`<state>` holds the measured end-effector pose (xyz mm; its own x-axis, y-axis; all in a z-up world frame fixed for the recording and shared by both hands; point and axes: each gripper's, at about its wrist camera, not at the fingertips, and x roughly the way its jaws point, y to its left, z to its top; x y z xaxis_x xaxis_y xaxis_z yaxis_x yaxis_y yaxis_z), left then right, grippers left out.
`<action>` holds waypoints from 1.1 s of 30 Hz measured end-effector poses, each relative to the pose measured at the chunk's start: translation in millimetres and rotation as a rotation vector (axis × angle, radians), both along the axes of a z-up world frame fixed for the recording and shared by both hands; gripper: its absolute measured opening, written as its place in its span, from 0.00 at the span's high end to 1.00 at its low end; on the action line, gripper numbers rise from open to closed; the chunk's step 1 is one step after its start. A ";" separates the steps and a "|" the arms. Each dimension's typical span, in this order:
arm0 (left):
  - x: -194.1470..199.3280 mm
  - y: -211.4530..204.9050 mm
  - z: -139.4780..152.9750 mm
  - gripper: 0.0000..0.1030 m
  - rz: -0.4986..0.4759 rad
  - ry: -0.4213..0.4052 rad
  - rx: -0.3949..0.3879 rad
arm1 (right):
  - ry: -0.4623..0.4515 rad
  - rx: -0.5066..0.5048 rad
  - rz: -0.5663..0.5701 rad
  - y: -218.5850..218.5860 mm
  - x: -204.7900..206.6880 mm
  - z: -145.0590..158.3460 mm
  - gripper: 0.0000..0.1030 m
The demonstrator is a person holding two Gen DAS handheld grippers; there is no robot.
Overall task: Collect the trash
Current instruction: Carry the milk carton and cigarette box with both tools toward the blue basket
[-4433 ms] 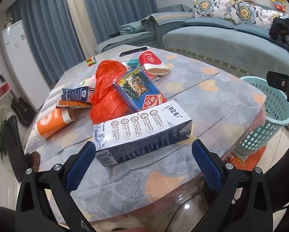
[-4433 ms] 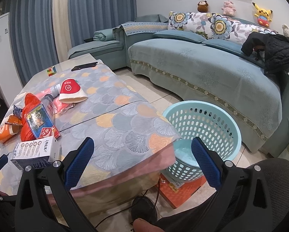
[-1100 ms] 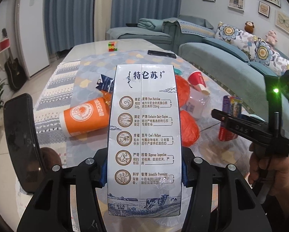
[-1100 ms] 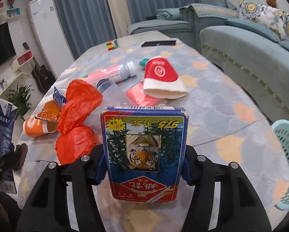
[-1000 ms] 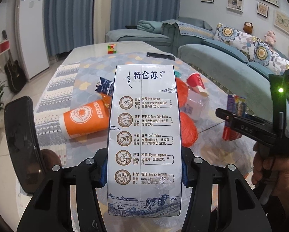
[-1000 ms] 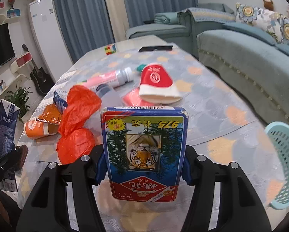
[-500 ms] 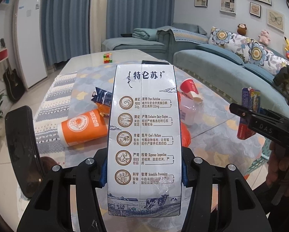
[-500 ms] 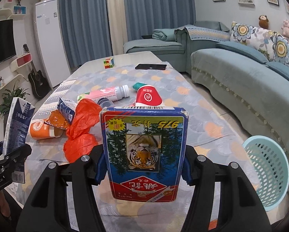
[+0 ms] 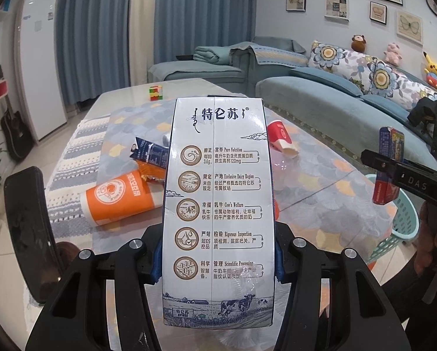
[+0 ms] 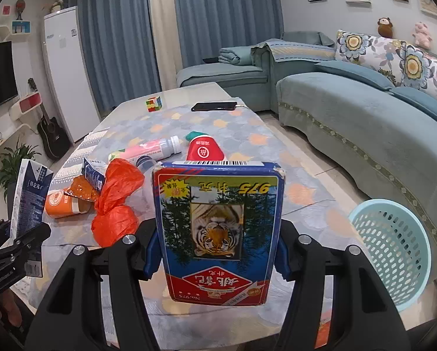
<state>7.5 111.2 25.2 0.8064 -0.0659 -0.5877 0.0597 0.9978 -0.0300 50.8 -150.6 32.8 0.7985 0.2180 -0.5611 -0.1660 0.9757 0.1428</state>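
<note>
You hold two pieces of trash clear of the table: your left gripper [image 9: 217, 263] clamps the milk carton [image 9: 218, 204], your right gripper [image 10: 215, 251] the tiger card box [image 10: 218, 228]. Neither is yet in the basket [image 10: 394, 251]; the orange cup [image 10: 63, 204], orange bag [image 10: 116, 201] and bottle [image 10: 151, 152] await.

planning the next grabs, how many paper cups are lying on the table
2: an orange paper cup on its side at the table's left edge, and a red paper cup tipped over mid-table behind the card box. Others may be hidden behind the held boxes.
</note>
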 end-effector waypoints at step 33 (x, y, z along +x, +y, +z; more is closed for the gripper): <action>-14.8 -99.1 0.2 0.50 -0.286 -0.035 -0.040 | -0.040 0.164 -0.228 -163.0 -60.8 19.9 0.45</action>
